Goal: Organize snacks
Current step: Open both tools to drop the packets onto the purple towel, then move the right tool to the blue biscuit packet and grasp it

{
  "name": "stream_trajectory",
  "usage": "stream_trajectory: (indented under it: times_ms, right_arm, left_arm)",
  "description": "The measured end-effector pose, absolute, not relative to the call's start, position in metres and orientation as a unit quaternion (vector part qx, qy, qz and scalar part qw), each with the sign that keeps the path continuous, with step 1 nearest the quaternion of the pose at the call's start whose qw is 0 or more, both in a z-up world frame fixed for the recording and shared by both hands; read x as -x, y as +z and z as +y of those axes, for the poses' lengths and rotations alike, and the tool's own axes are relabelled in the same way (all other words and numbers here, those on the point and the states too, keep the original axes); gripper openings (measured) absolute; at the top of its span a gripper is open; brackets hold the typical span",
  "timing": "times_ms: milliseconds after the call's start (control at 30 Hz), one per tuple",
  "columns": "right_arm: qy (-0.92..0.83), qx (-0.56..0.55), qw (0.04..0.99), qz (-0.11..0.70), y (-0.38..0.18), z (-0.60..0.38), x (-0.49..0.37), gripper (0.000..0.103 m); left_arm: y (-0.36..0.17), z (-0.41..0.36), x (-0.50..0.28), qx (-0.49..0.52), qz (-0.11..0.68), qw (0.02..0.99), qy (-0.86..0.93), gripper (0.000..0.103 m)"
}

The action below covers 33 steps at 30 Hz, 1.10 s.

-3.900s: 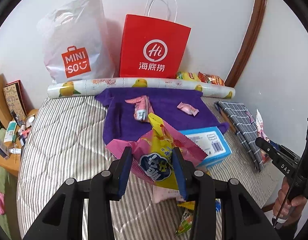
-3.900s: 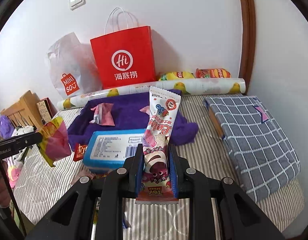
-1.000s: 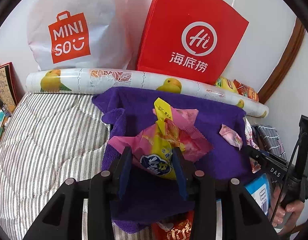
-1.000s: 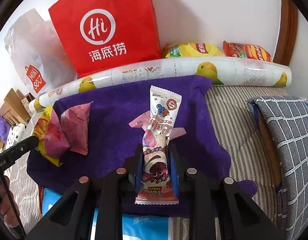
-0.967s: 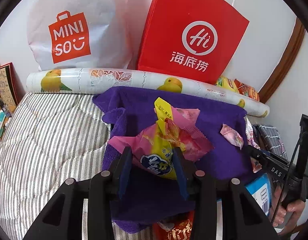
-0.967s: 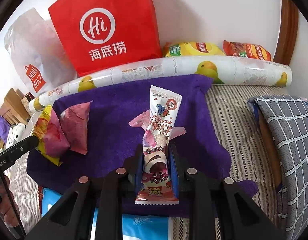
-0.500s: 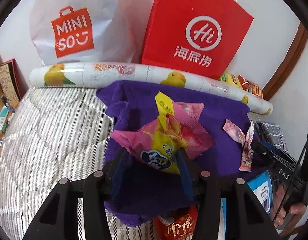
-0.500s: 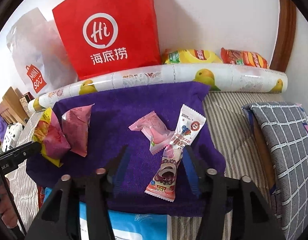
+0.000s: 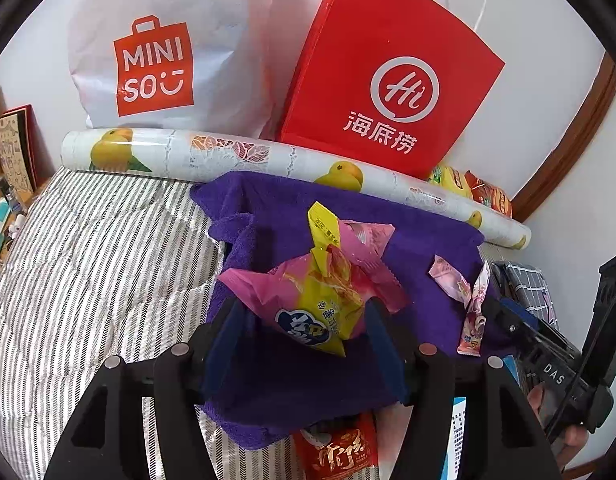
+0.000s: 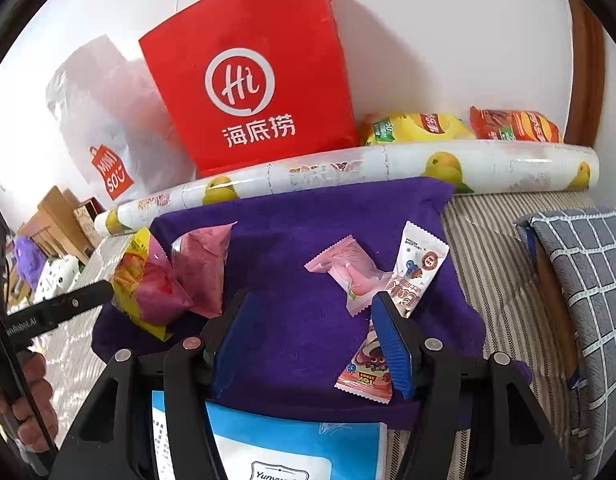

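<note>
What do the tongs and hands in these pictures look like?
Both tongs, left and right, are black plastic with ridged blue pads and round silver rivets. White lettering marks their sides. A thin black cable crosses the bare left hand; no sleeve shows.

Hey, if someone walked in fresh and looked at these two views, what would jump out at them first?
The red Haidilao paper bag against the back wall, with the white Miniso bag beside it. Next, the purple towel spread on the striped bed, holding snacks: a yellow-and-pink chip bag between the left gripper's open jaws, and a Toy Story candy pack beside the open right gripper.
</note>
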State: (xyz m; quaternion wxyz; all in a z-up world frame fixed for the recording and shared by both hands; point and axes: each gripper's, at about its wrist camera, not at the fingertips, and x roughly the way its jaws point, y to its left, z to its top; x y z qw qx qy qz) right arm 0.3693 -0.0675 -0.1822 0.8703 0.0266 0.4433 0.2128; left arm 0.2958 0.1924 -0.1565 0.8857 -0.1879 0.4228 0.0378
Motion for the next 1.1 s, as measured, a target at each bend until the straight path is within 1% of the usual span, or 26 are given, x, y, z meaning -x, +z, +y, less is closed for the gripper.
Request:
stream_trajectory:
  times_ms: [200,333,533,700,833,967,1067,1100]
  right_arm:
    - [0.226,-0.031,0.872,0.434,-0.177,-0.065,-0.363,0.061]
    - [0.209,-0.044,0.887,0.409,-0.158,-0.067,-0.347,0.061]
    - [0.215,-0.024,0.895,0.39,-0.13,-0.072,-0.3,0.061]
    - [0.196,-0.006,0.902,0.384,-0.122,-0.083,-0.255,0.061]
    - [0.188,0.01,0.902,0.389,-0.12,-0.09,-0.215,0.061]
    - [0.186,0.014,0.89,0.417,-0.128,-0.1,-0.184,0.061]
    - [0.194,0.006,0.878,0.438,-0.139,-0.107,-0.166,0.057]
    - [0.198,0.003,0.873,0.445,-0.145,-0.108,-0.158,0.054]
  left_arm:
    - [-0.156,0.192,-0.295,0.188,0.422,0.886,0.033,0.061]
    - [-0.158,0.191,-0.296,0.179,0.421,0.888,0.041,0.061]
    - [-0.161,0.189,-0.297,0.183,0.43,0.884,0.031,0.061]
    - [-0.153,0.187,-0.291,0.189,0.426,0.885,0.022,0.061]
    - [-0.144,0.182,-0.286,0.182,0.424,0.887,0.018,0.061]
    - [-0.135,0.181,-0.263,0.189,0.423,0.886,0.009,0.061]
    - [-0.124,0.179,-0.243,0.183,0.42,0.889,0.007,0.061]
    - [-0.122,0.179,-0.237,0.179,0.419,0.89,0.006,0.061]
